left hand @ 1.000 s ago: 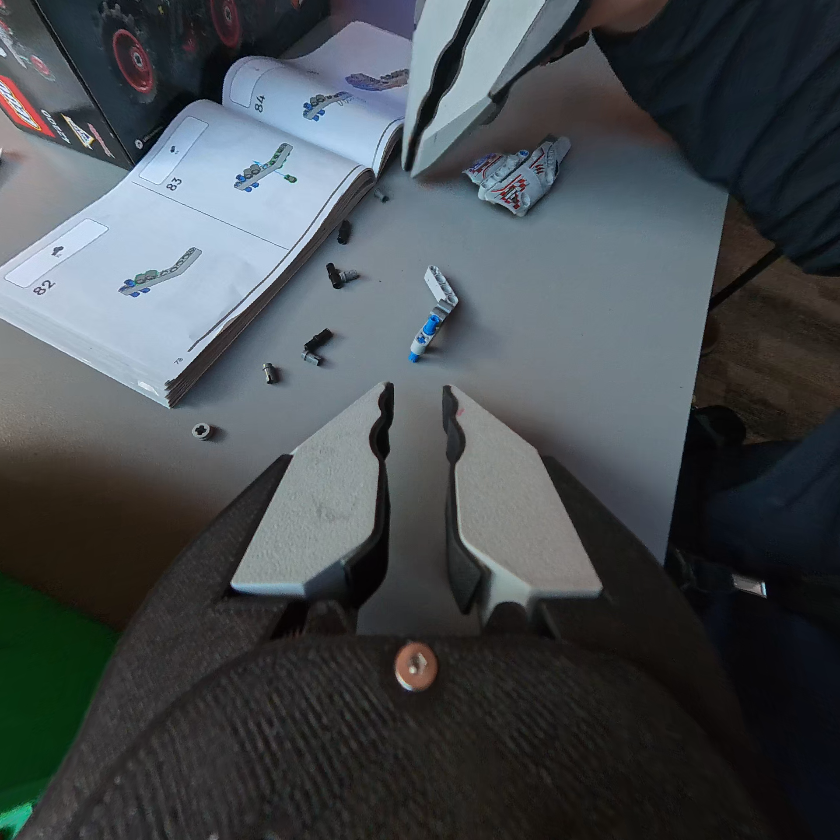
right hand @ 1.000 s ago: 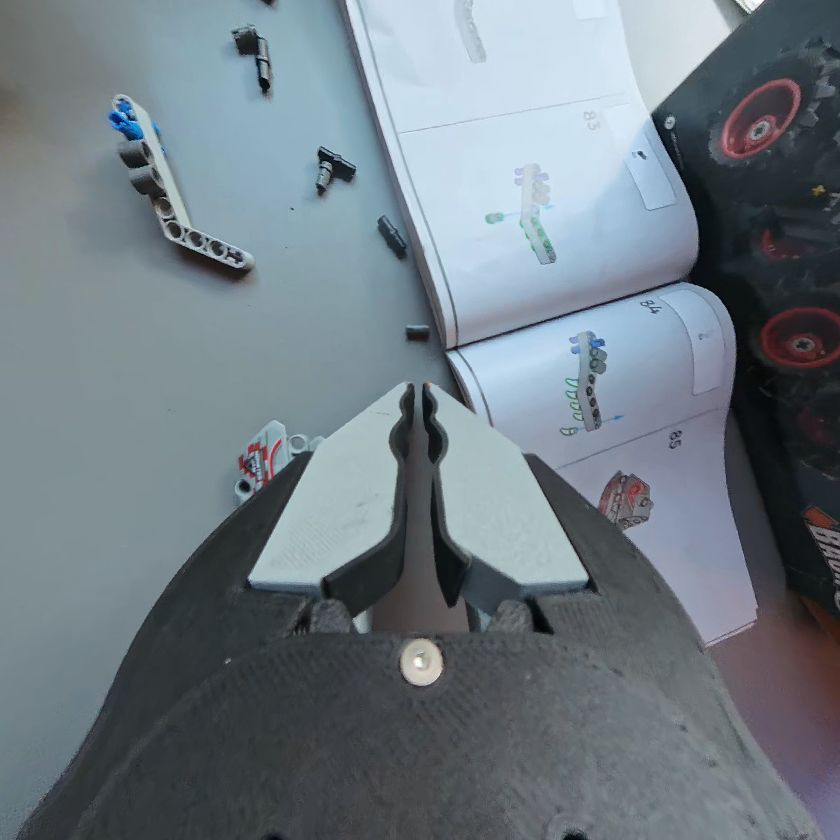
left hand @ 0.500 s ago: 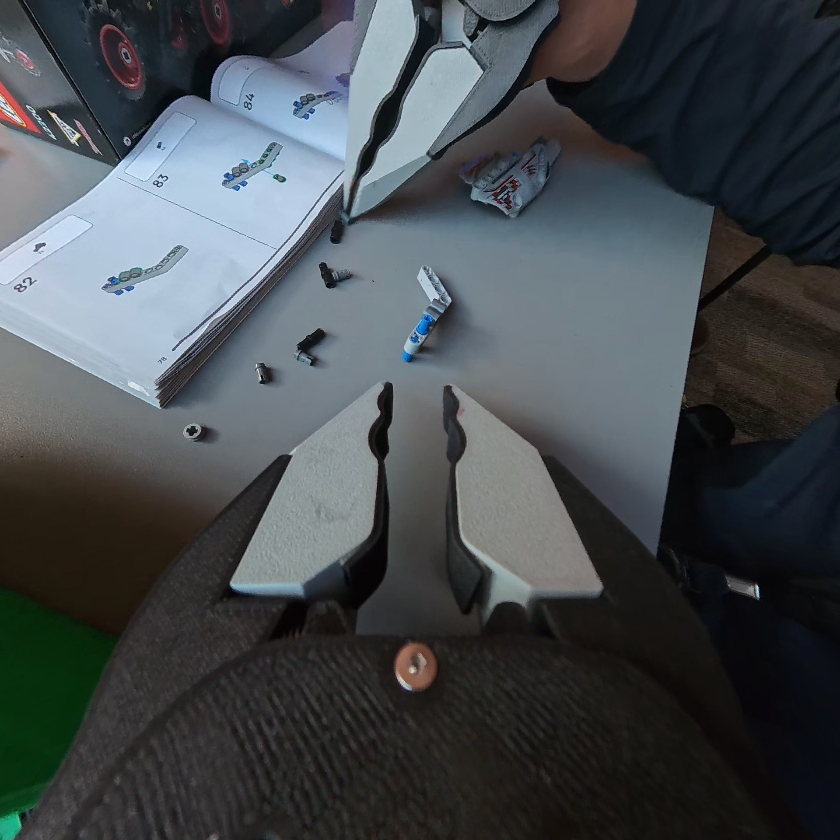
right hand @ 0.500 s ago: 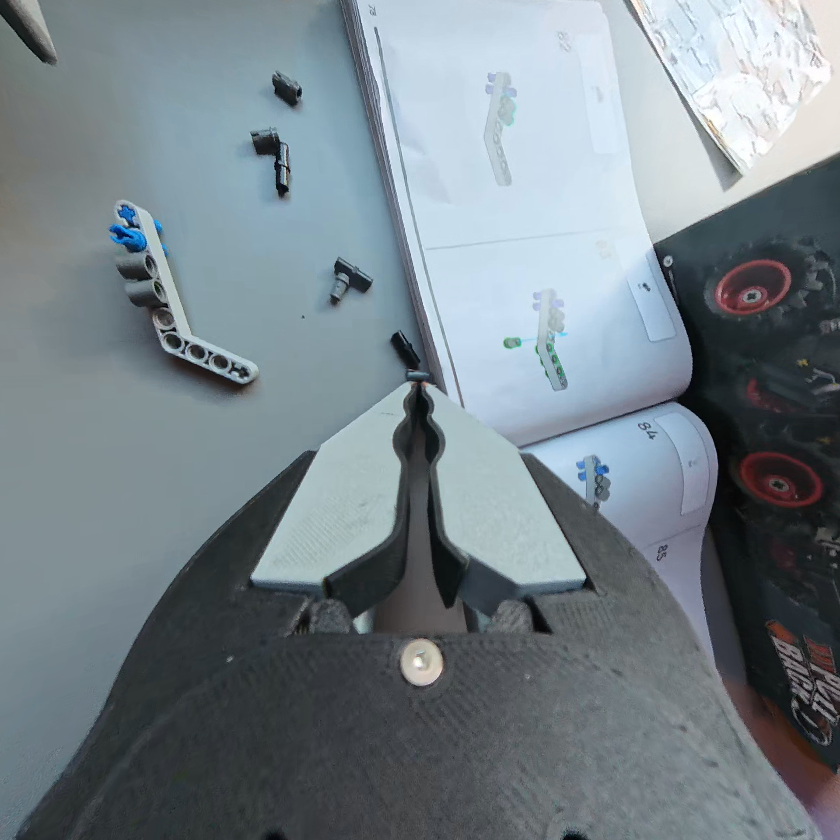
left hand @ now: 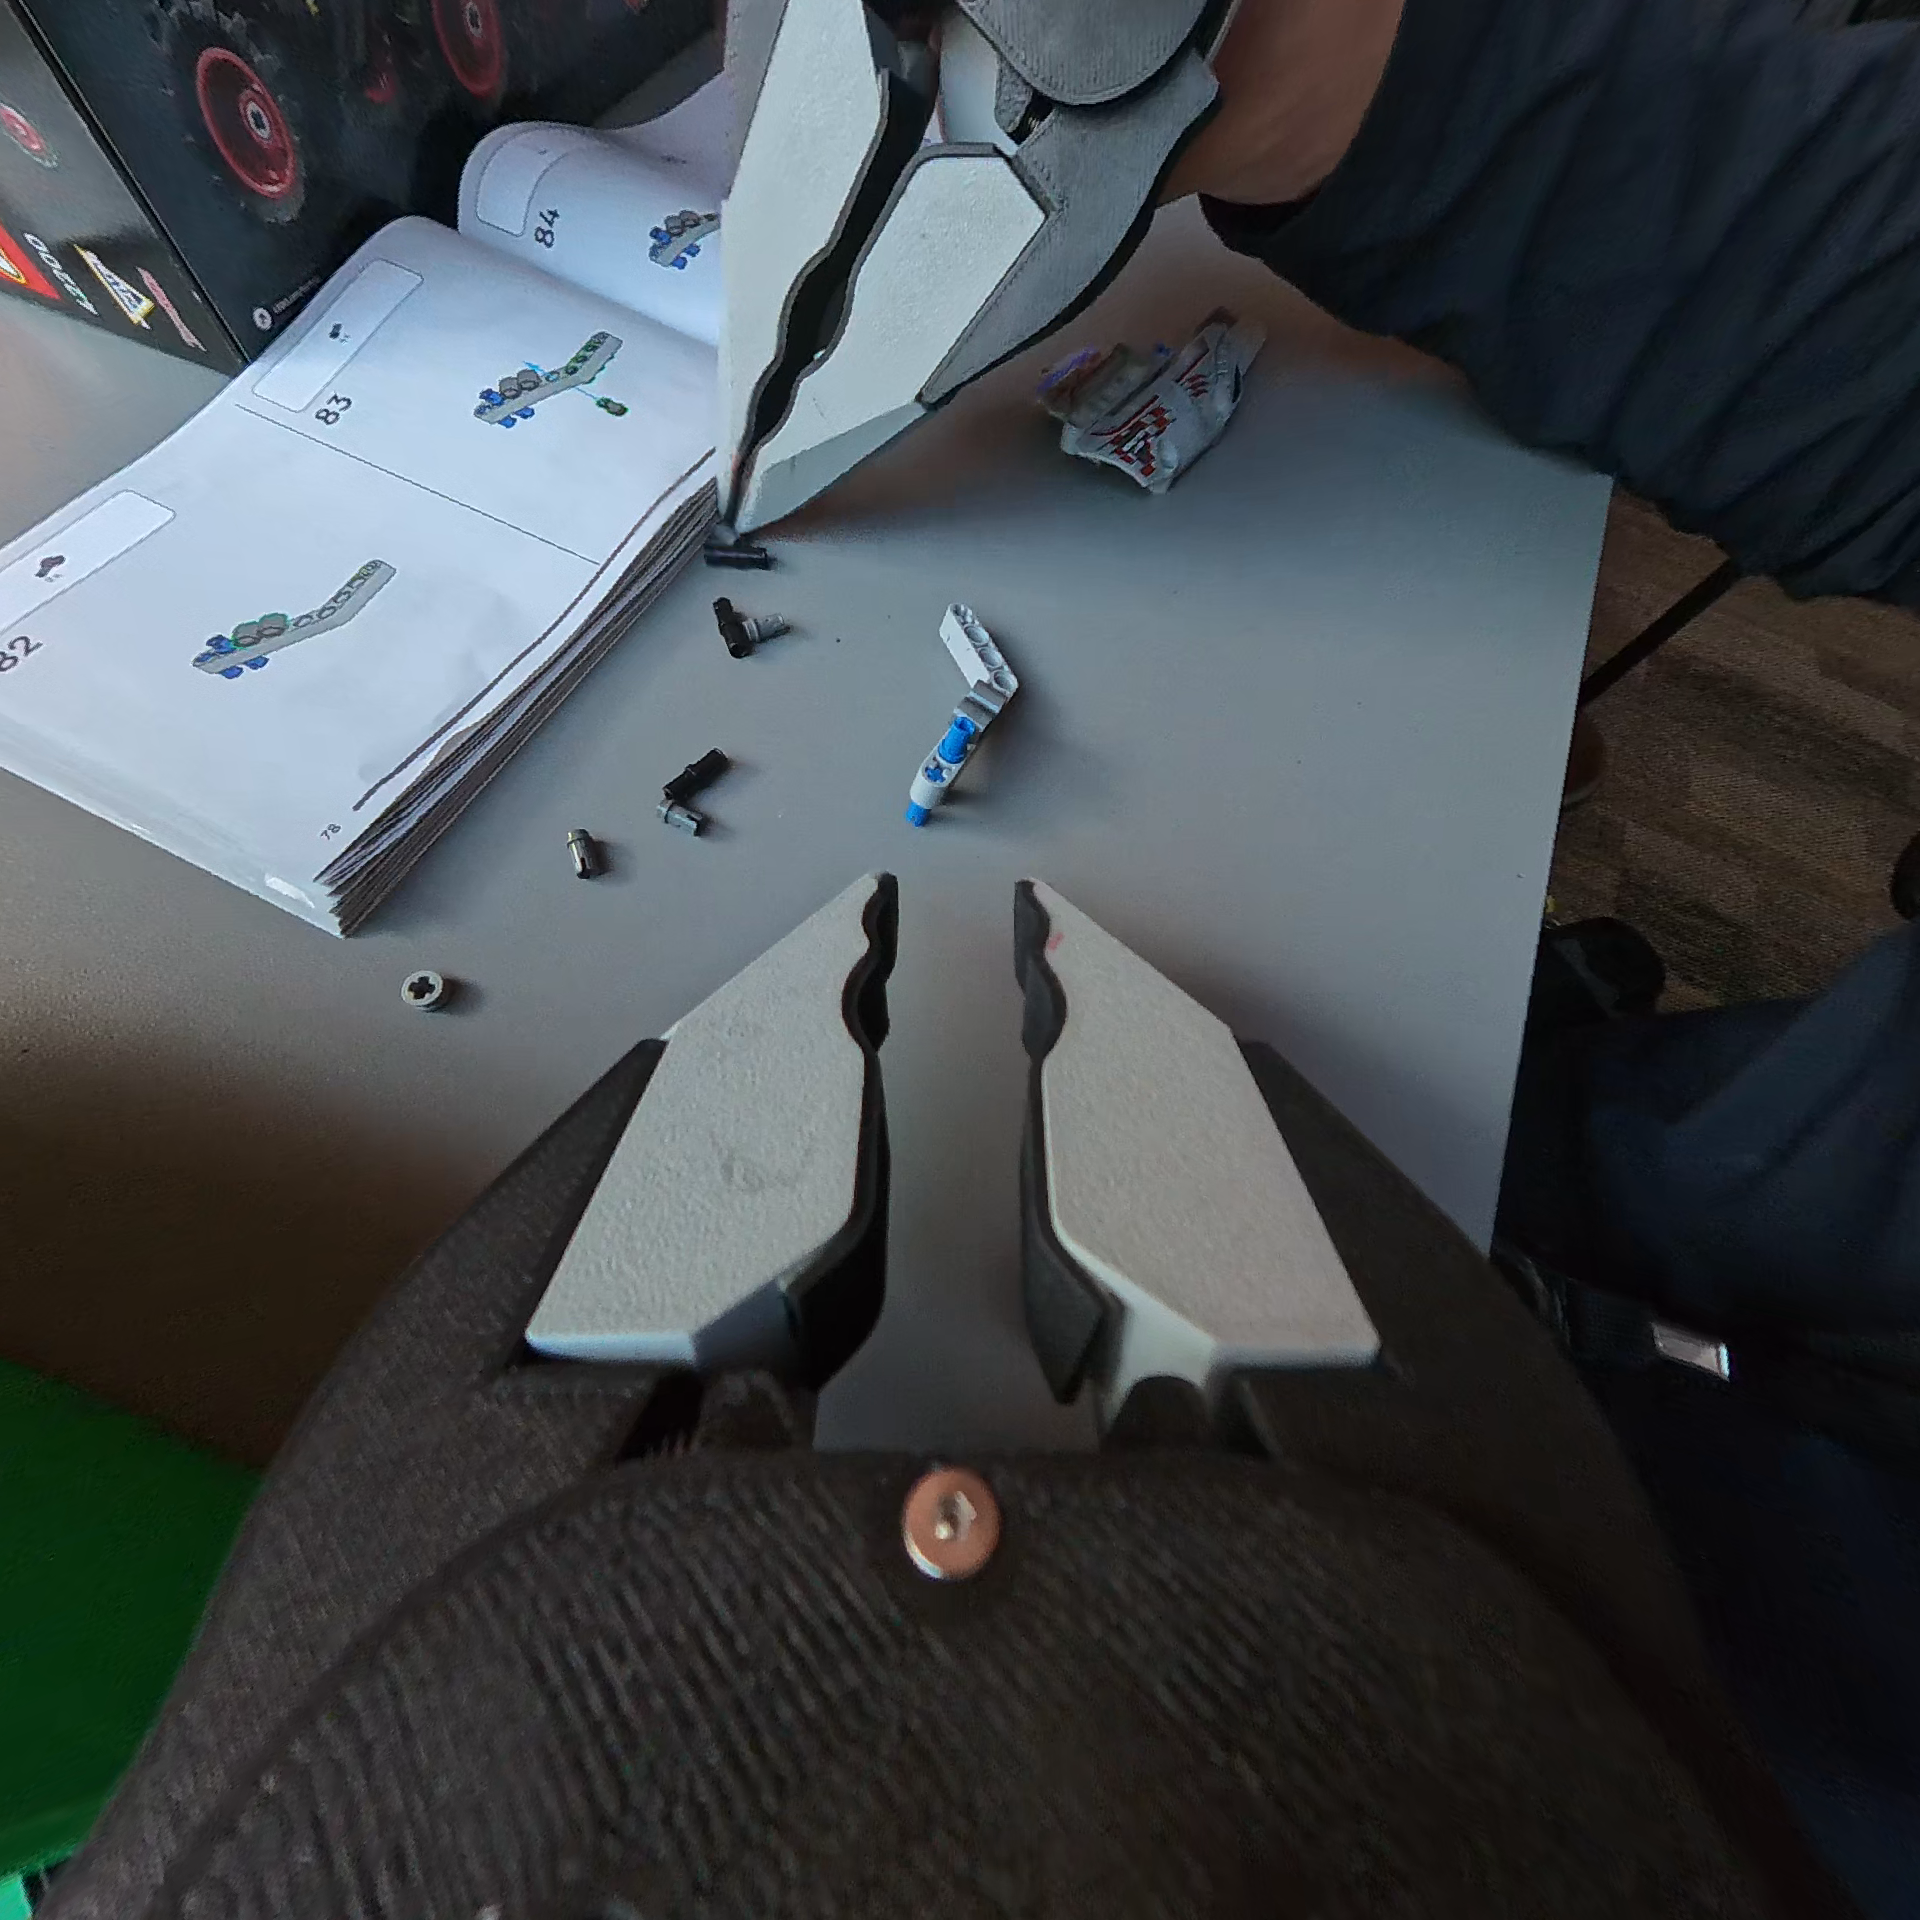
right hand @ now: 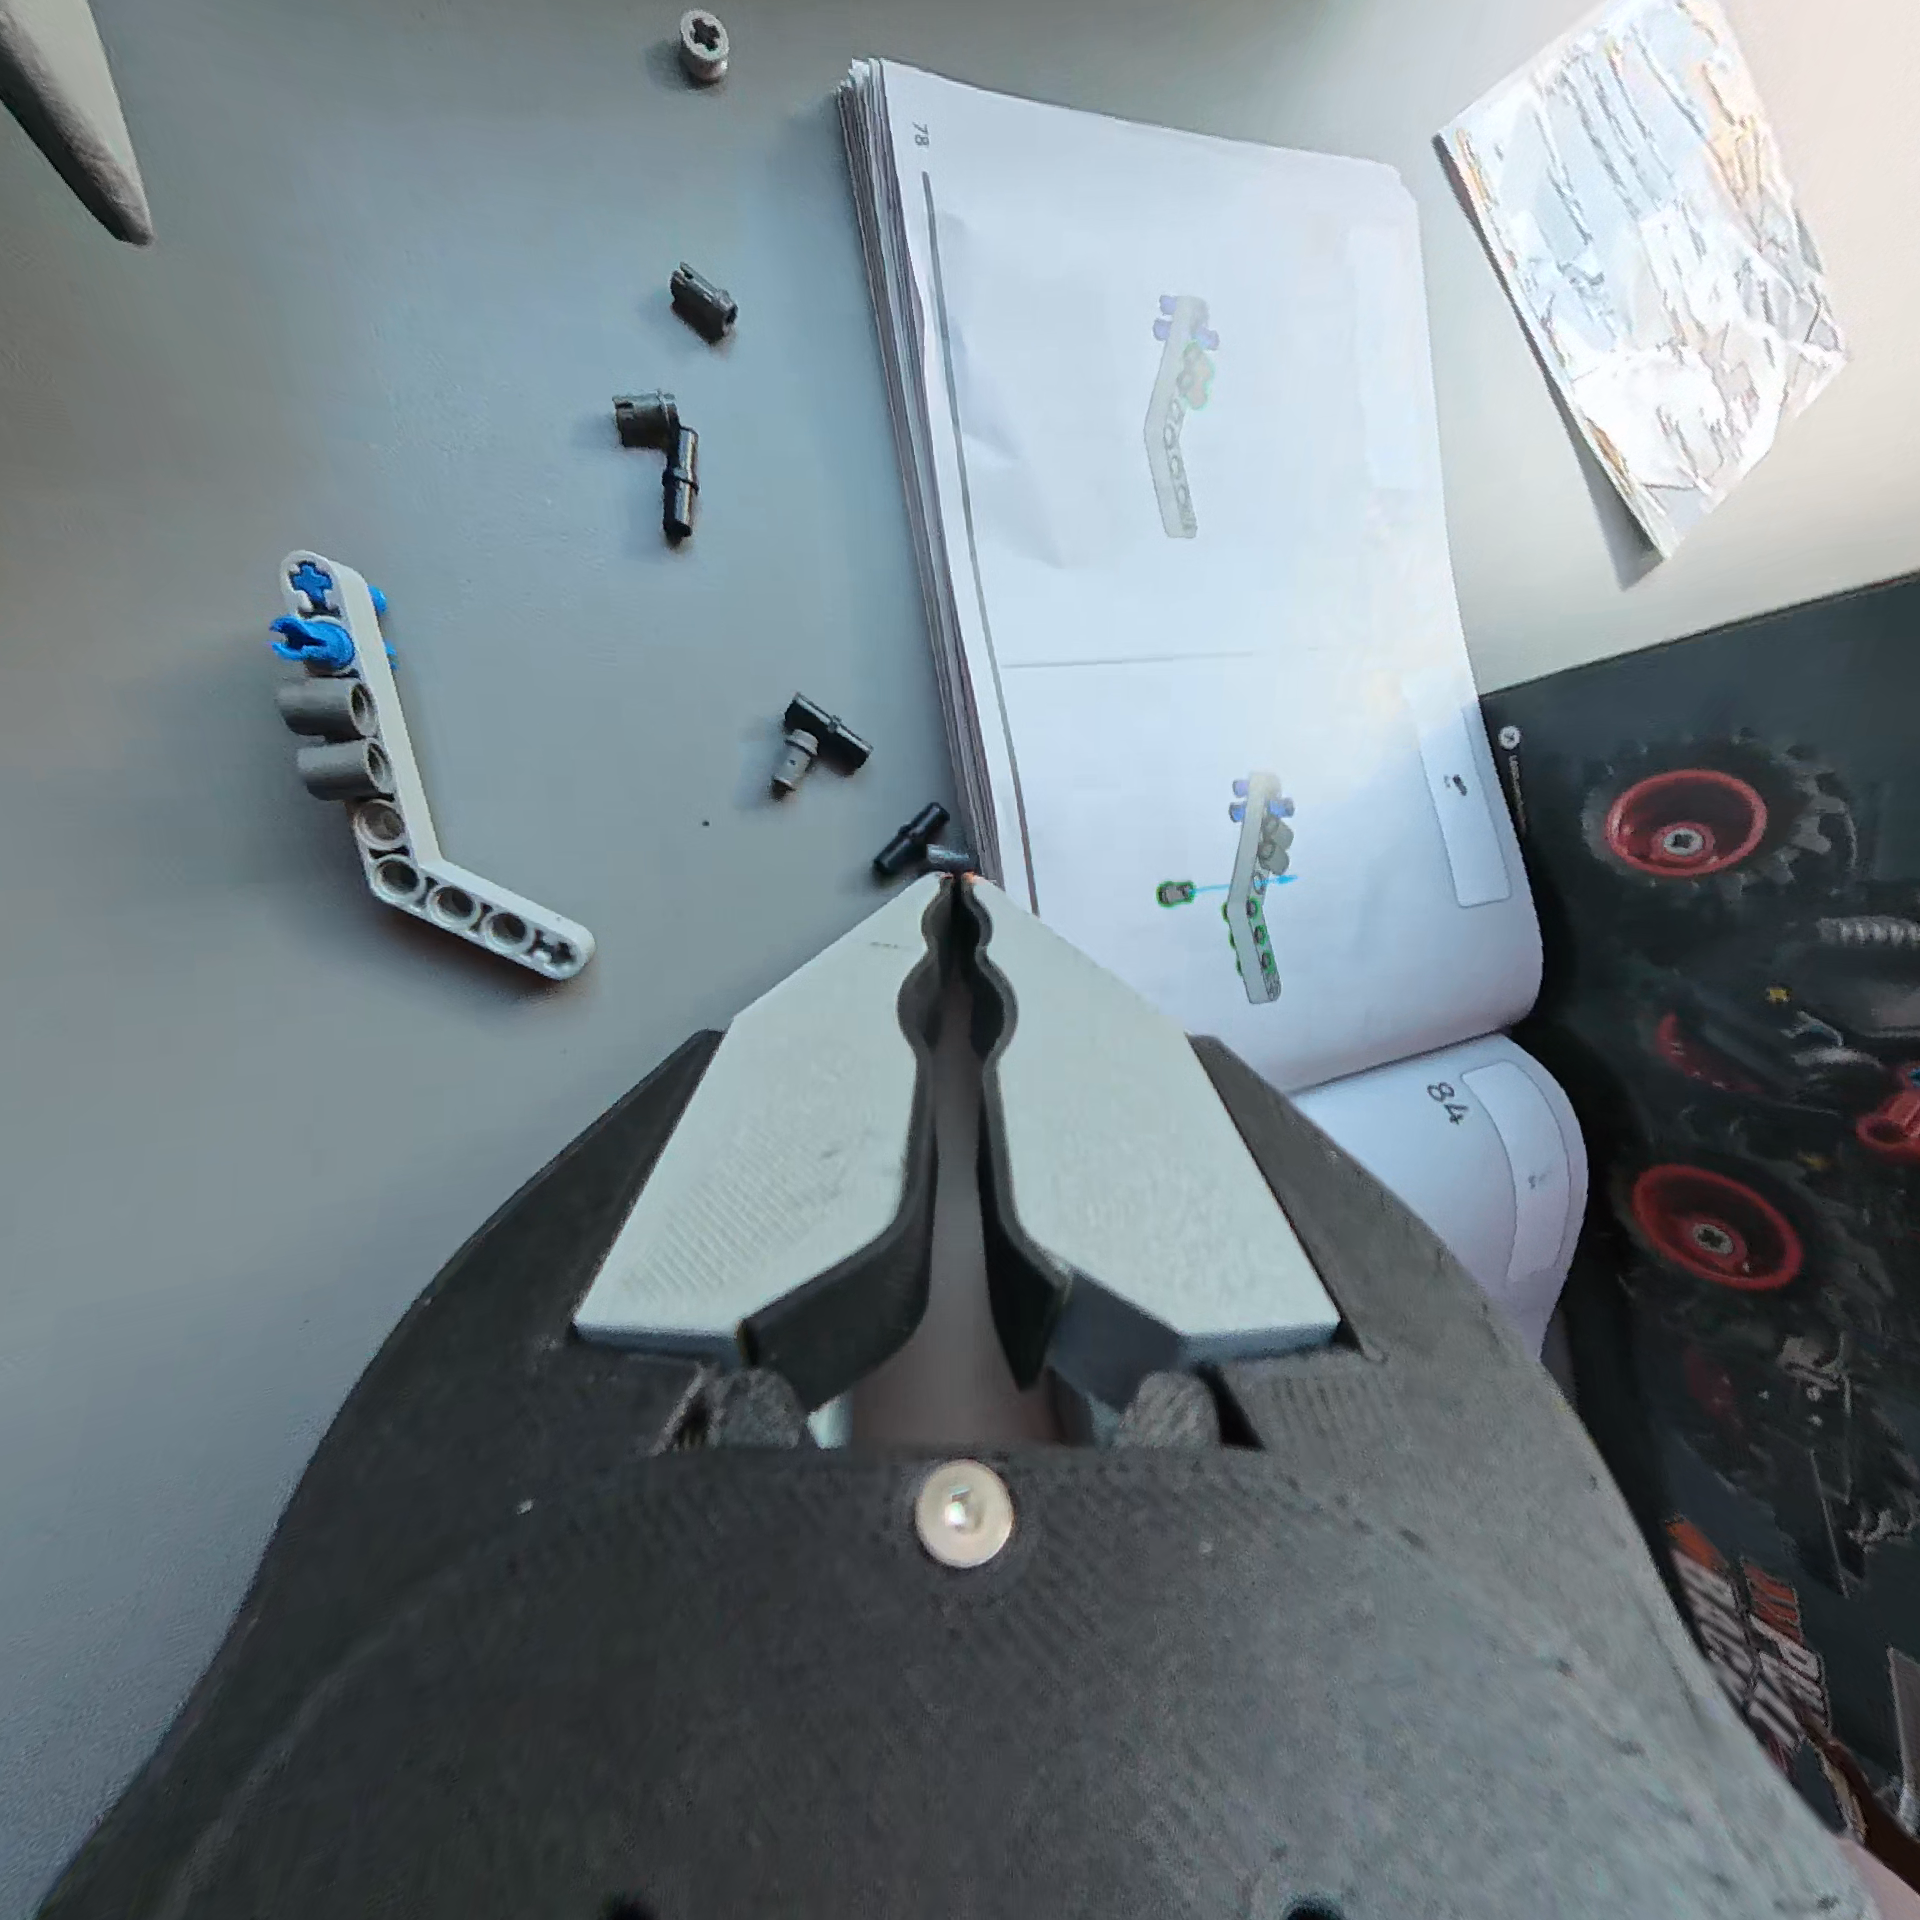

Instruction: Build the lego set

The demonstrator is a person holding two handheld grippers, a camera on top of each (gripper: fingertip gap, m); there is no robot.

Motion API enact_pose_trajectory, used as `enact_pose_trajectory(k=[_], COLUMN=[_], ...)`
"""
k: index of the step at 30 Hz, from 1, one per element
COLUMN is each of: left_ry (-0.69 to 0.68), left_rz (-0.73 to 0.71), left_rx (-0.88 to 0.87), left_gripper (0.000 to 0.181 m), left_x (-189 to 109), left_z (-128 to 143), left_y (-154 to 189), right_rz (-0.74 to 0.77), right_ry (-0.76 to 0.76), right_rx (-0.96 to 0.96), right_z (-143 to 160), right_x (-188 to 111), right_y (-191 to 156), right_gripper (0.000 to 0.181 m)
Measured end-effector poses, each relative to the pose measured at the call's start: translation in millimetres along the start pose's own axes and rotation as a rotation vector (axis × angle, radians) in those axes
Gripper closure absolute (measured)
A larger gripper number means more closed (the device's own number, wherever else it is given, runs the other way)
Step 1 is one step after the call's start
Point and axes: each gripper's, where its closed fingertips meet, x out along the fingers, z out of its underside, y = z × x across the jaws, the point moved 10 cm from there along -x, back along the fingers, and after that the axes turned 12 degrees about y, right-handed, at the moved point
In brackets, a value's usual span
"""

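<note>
A bent grey beam with blue pins and two grey bushes (right hand: 416, 790) lies on the grey table; it also shows in the left wrist view (left hand: 971, 696). My right gripper (right hand: 951, 883) is shut, tips down on the table at the edge of the open instruction booklet (right hand: 1195, 582). A tiny dark grey piece (right hand: 948, 858) and a black pin (right hand: 910, 837) lie right at its tips; I cannot tell if either is pinched. The left wrist view shows the right gripper (left hand: 740, 520) over the pin (left hand: 736, 558). My left gripper (left hand: 951, 904) is open and empty above the table.
Loose on the table are black connectors (right hand: 675, 457) (right hand: 704, 301) (right hand: 821, 743) and a grey bush (right hand: 707, 44). A crumpled printed bag (left hand: 1153, 410) lies behind. The black set box (right hand: 1745, 1039) stands past the booklet. The table edge (left hand: 1538, 831) runs on the right.
My right gripper has moved along the booklet's edge towards the loose pins and come down to the table at the tiny dark piece. My left gripper stays open and has barely moved.
</note>
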Motion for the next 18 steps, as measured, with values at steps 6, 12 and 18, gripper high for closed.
enact_pose_trajectory(k=[6, 12, 18], left_ry=[-0.002, 0.000, 0.004], left_rz=[0.001, 0.003, 0.008], left_rx=[-0.001, -0.002, -0.005], left_gripper=[0.161, 0.161, 0.161], left_x=[0.3, 0.2, -0.1], left_z=[0.1, 0.1, 0.0], left_y=[0.1, 0.1, 0.3], right_rz=[-0.025, -0.056, -0.082], right_ry=[0.024, 0.049, 0.064], right_rx=[-0.034, -0.051, -0.055], right_z=[-11.8, -23.3, -26.0], right_x=[11.1, 21.6, 23.1], right_y=[-1.8, -3.4, -5.3], right_gripper=[0.181, 0.181, 0.181])
